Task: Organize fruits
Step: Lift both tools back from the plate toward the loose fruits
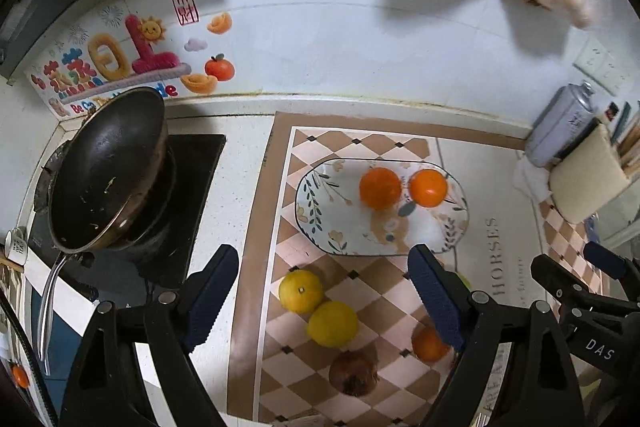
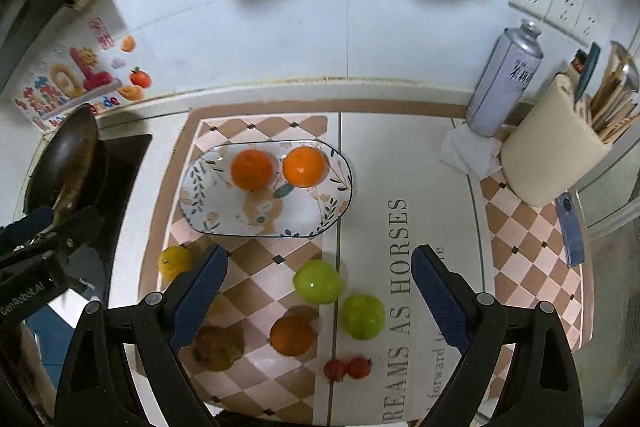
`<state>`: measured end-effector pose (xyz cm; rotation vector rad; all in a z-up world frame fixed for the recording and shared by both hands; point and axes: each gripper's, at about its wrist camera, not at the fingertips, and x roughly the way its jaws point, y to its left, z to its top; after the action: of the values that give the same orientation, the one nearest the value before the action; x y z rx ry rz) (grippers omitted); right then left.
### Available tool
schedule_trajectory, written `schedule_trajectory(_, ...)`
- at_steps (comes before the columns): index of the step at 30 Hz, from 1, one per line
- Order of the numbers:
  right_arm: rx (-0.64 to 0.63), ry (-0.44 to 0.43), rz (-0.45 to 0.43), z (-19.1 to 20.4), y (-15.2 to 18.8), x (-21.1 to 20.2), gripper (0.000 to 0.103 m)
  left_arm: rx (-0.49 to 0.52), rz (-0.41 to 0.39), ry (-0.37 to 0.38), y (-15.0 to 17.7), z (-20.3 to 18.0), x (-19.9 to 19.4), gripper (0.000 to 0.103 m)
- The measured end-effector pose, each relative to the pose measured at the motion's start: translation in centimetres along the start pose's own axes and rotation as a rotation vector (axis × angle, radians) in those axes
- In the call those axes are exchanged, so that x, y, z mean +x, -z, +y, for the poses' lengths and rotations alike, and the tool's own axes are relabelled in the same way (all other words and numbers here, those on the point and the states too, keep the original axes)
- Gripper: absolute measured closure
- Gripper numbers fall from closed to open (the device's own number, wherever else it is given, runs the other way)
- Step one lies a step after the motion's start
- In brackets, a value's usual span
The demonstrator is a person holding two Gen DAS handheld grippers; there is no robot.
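Observation:
An oval floral plate [image 1: 320,203] [image 2: 200,203] on the checkered mat holds two oranges [image 1: 380,188] [image 2: 252,169], side by side at its far edge. On the mat nearer me lie two yellow citrus fruits [image 1: 301,291], a third orange [image 2: 292,335] [image 1: 429,345], a brown pomegranate [image 1: 353,373] [image 2: 218,347], two green apples [image 2: 318,281] and two small red fruits [image 2: 347,367]. My left gripper [image 1: 324,301] is open and empty above the yellow fruits. My right gripper [image 2: 318,303] is open and empty above the green apples and orange.
A dark wok [image 1: 108,171] sits on the stove at left. A spray can [image 2: 504,83], a beige utensil holder [image 2: 556,151] and a folded cloth [image 2: 468,151] stand at the right. The tiled wall with stickers runs behind.

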<state>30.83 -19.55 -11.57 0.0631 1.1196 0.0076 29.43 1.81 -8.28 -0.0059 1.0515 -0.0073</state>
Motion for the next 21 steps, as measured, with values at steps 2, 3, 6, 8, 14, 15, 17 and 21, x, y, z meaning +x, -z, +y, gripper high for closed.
schedule_trajectory(2, 0.005, -0.011, -0.017, 0.2, 0.7, -1.4, 0.008, 0.003, -0.008, 0.012, 0.5, 0.0, -1.0, 0.016)
schedule_trajectory(3, 0.005, -0.016, -0.022, 0.2, 1.0, -2.0, 0.008, 0.008, -0.017, 0.012, 0.8, -0.1, -1.7, 0.016)
schedule_trajectory(6, 0.007, -0.024, -0.042, 0.3, 1.9, -3.6, 0.008, 0.008, -0.031, 0.017, 1.5, -0.1, -2.9, 0.016)
schedule_trajectory(8, 0.012, -0.031, -0.05, 0.4, 2.6, -4.5, 0.008, 0.007, -0.031, 0.022, 2.0, -0.1, -3.4, 0.016)
schedule_trajectory(14, 0.027, -0.064, -0.048, 0.4, 3.7, -5.1, 0.008, -0.006, -0.024, 0.043, 3.0, 0.1, -4.2, 0.016)
schedule_trajectory(15, 0.028, -0.074, -0.045, 0.4, 3.7, -4.8, 0.008, -0.01, -0.017, 0.049, 3.1, 0.2, -4.0, 0.016)
schedule_trajectory(17, 0.049, -0.098, -0.026, 0.0, 3.9, -4.1, 0.008, -0.02, 0.002, 0.063, 3.2, 0.3, -3.4, 0.016)
schedule_trajectory(21, 0.111, -0.137, 0.05, -1.6, 4.3, -0.9, 0.008, -0.066, 0.053, 0.059, 3.4, 1.5, -0.8, 0.0)
